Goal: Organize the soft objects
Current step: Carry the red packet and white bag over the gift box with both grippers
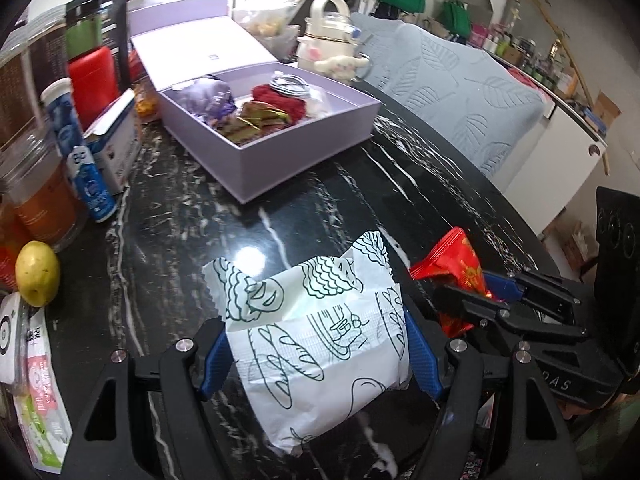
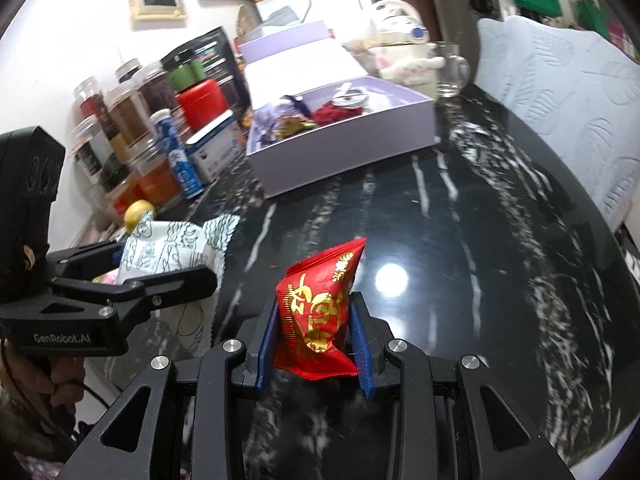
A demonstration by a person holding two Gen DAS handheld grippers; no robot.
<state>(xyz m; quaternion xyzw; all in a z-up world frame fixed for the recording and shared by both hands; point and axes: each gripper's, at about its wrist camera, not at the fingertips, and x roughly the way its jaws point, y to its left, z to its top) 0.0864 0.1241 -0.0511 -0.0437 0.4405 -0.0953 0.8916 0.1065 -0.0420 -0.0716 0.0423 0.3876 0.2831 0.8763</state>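
Tongs loaded: left tongs (image 1: 316, 354) clamp white pouch (image 1: 316, 332), right tongs (image 2: 316, 340) pinch red packet (image 2: 320, 316), both held above tabletop (image 1: 320, 200); carry step, I judge; next, reach lilac box (image 1: 304, 148) ahead and release inside.

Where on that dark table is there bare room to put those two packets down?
The table is bare between the purple box and the packets, out to its right edge. The left side is crowded with jars and a lemon.
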